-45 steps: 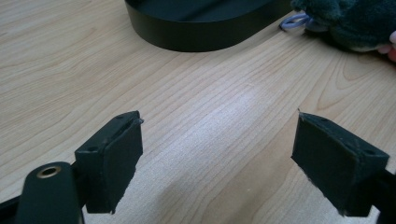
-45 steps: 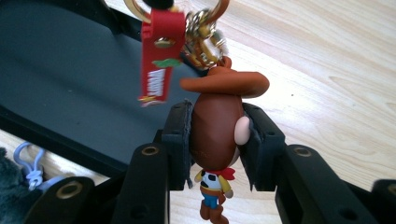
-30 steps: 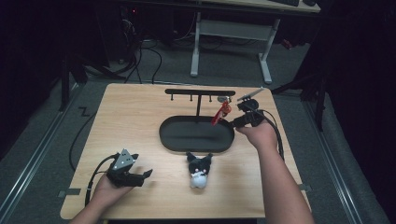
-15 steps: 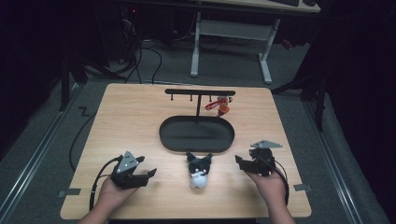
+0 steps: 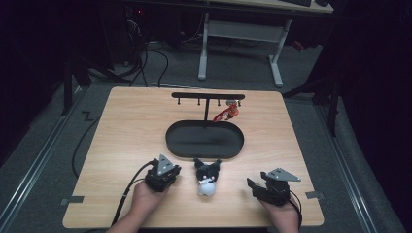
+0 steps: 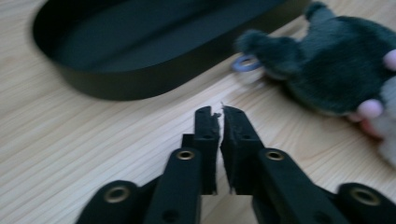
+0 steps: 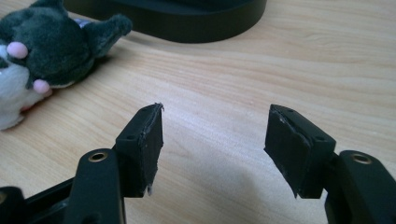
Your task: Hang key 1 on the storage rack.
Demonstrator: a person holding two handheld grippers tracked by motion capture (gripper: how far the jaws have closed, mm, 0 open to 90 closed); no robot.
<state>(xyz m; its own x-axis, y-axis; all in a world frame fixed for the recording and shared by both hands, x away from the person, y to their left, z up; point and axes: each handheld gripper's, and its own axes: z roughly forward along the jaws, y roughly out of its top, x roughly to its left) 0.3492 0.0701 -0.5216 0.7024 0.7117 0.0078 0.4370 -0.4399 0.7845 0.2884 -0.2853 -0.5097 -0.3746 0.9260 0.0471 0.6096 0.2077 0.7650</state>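
Observation:
A black and white plush toy [image 5: 207, 176] lies on the wooden table just in front of a black oval tray [image 5: 204, 140]. Behind the tray stands a black hook rack [image 5: 208, 96] with a red charm [image 5: 229, 112] hanging from its right end. My left gripper [image 5: 171, 172] rests at the near left of the toy, its jaws shut on nothing [image 6: 219, 112]. The toy [image 6: 327, 70] and its blue ring [image 6: 245, 64] lie just ahead of it. My right gripper [image 5: 254, 187] sits near the front right edge, open and empty [image 7: 215, 123], with the toy [image 7: 42, 51] off to its left.
The tray's dark wall [image 7: 187, 18] lies ahead of the right gripper. Cables trail from both grippers toward the front edge. A white desk frame [image 5: 240, 34] stands on the floor beyond the table.
My right hand let go of the red charm at the rack, and came back to the near right of the table with its gripper open. The left gripper hardly moved.

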